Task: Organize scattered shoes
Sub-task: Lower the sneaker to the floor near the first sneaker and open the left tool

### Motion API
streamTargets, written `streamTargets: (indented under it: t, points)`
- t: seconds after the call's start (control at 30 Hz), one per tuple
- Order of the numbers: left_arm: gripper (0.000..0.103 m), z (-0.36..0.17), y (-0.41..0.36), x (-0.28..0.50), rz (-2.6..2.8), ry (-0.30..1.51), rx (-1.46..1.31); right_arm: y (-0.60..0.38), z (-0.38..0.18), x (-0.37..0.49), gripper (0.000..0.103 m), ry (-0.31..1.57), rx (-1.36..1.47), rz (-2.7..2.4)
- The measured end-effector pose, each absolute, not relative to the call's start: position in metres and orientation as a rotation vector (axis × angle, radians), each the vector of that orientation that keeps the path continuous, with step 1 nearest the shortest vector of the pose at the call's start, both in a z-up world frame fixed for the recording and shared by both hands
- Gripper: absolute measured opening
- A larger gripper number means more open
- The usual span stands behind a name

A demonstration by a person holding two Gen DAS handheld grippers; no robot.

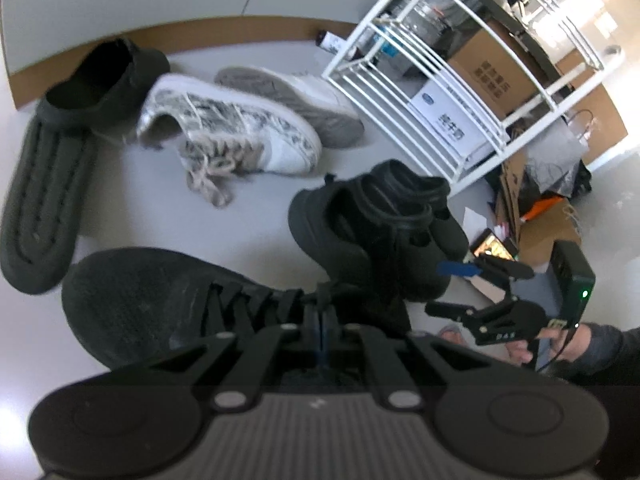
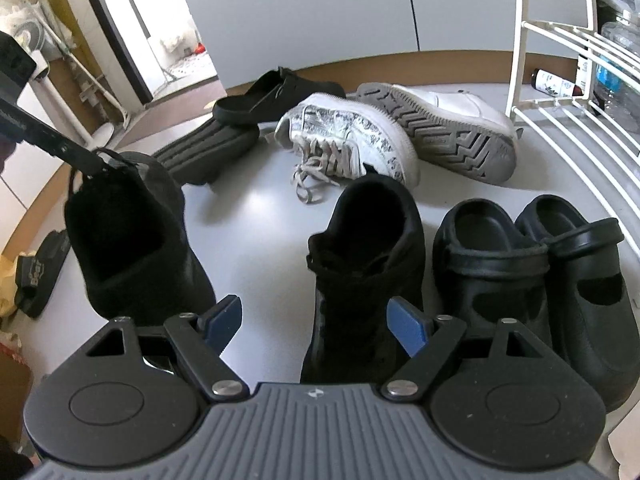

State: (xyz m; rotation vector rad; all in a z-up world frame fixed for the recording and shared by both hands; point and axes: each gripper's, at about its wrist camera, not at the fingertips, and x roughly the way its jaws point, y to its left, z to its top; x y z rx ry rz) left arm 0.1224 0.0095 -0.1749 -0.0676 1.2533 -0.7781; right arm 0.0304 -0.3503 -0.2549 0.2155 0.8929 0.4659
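the left claw, clamped on the black sneaker, should set it at nine o'clock of its mate, heels level, while the right claw waits with jaws apart over the surface.

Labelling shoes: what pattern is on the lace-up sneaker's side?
Grey-on-white mottled print on the lace-up sneaker; clearest in the right wrist view.
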Motion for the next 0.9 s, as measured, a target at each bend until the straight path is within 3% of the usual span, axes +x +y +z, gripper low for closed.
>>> streamTargets:
  t: [0.53, 0.73, 0.8, 0.9]
  points:
    - [0.003, -0.271, 0.012, 0.092, -0.672, 1.218, -0.163, -0.341, -0.271, 0.028, 0.084, 0.969, 0.201, 0.480]
    - [0.024, -0.259, 0.011, 0.090, -0.598, 1.230, -0.078, -0.327, -0.265, 0.029, 0.084, 0.971, 0.154, 0.499]
    - [0.043, -0.254, 0.011, 0.090, -0.575, 1.228, -0.077, -0.322, -0.258, 0.029, 0.084, 0.968, 0.128, 0.501]
    - [0.053, -0.242, 0.006, 0.086, -0.506, 1.213, -0.058, -0.311, -0.242, 0.029, 0.084, 0.968, 0.082, 0.519]
